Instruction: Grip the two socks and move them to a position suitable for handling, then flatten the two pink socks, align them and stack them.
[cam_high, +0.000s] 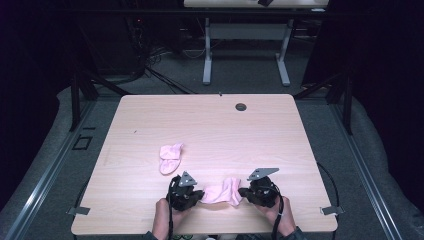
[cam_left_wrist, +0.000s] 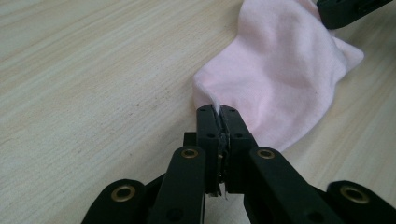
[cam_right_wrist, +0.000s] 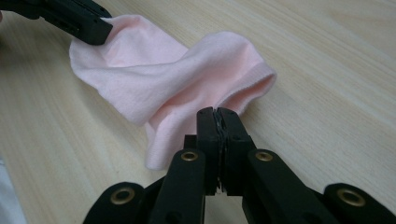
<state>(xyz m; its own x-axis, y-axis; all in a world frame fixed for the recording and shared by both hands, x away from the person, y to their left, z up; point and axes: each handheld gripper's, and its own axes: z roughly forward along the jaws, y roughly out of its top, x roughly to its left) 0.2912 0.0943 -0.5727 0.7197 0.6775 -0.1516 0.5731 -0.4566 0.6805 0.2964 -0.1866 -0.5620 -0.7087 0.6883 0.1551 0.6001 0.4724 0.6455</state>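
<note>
A pink sock (cam_high: 221, 192) lies stretched near the front edge of a pale wooden tabletop (cam_high: 210, 125), pinched at either end by two hand-held tools. The left gripper (cam_high: 199, 194) has its black jaws pressed fully together on one edge of the sock, a sliver of the fabric showing between the tips in the left gripper view, where the sock (cam_left_wrist: 280, 79) fans out ahead of it across the wood. The right gripper (cam_high: 242, 191) is likewise clamped tight on the opposite end, its jaws closed on the rim of the sock's open cuff (cam_right_wrist: 252, 88) in the right gripper view; there the sock (cam_right_wrist: 163, 88) runs away in soft folds toward the other gripper (cam_right_wrist: 100, 30), which bites its far corner. The middle of the sock rests on the tabletop between the two tools. A person's left hand (cam_high: 165, 217) and right hand (cam_high: 280, 215) come in from the near edge, each wrapped around its gripper, with a grey three-cornered plate on top of each tool and a dark cable trailing back from the right one. A second pink sock (cam_high: 170, 157) lies by itself farther back and to the left, well apart from the held one. A small round grommet (cam_high: 241, 106) sits near the tabletop's far edge. Beyond it, the legs of another table (cam_high: 245, 55) stand on grey carpet among loose cables.
</note>
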